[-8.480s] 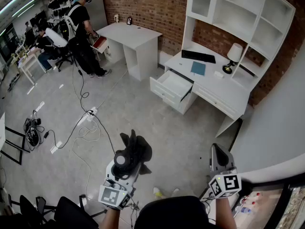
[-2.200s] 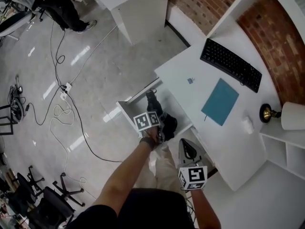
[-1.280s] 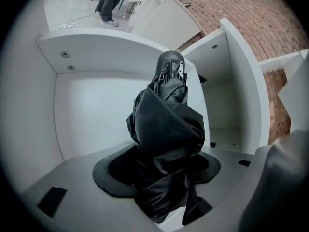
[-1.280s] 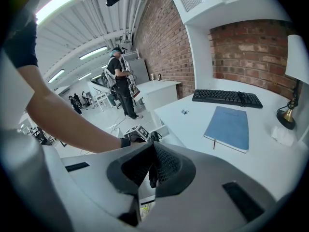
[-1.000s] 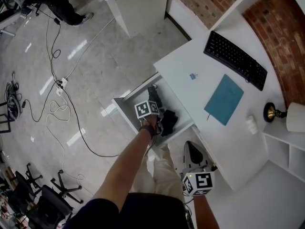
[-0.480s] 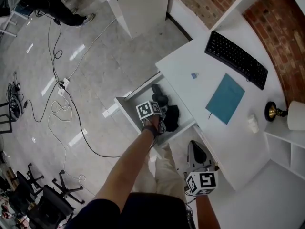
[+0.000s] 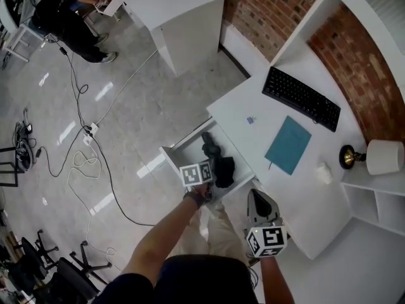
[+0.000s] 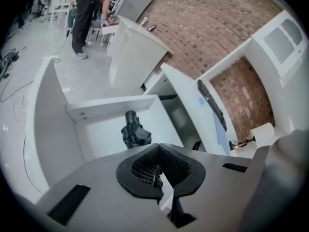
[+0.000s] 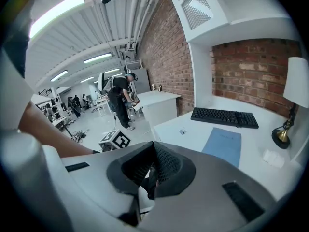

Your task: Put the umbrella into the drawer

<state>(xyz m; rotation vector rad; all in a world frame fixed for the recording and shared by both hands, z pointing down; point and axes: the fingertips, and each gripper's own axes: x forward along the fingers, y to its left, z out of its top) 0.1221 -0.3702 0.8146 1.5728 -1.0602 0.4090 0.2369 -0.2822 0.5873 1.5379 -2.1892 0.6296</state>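
Observation:
The black folded umbrella (image 7: 216, 159) lies inside the open white drawer (image 7: 174, 152), handle end toward the far side. In the left gripper view the umbrella (image 8: 134, 132) rests on the drawer (image 8: 104, 140) floor, below and ahead of my left gripper (image 8: 157, 171). That gripper is shut, with nothing between its jaws, and hangs above the drawer's near edge; its marker cube (image 7: 196, 173) shows in the head view. My right gripper (image 9: 152, 174) is shut and empty. It hovers beside the desk, to the right of the drawer (image 7: 255, 201).
On the white desk (image 7: 240, 106) lie a black keyboard (image 7: 300, 98) and a teal notebook (image 7: 288, 145); a lamp (image 7: 373, 157) stands at the right. Another white desk (image 7: 177, 5) stands behind. A person (image 7: 63, 11) works far left. Cables (image 7: 95, 163) trail over the floor.
My left gripper has let go of the umbrella, shut its jaws and lifted back out of the drawer. The umbrella stays in the drawer. The right gripper rose slightly.

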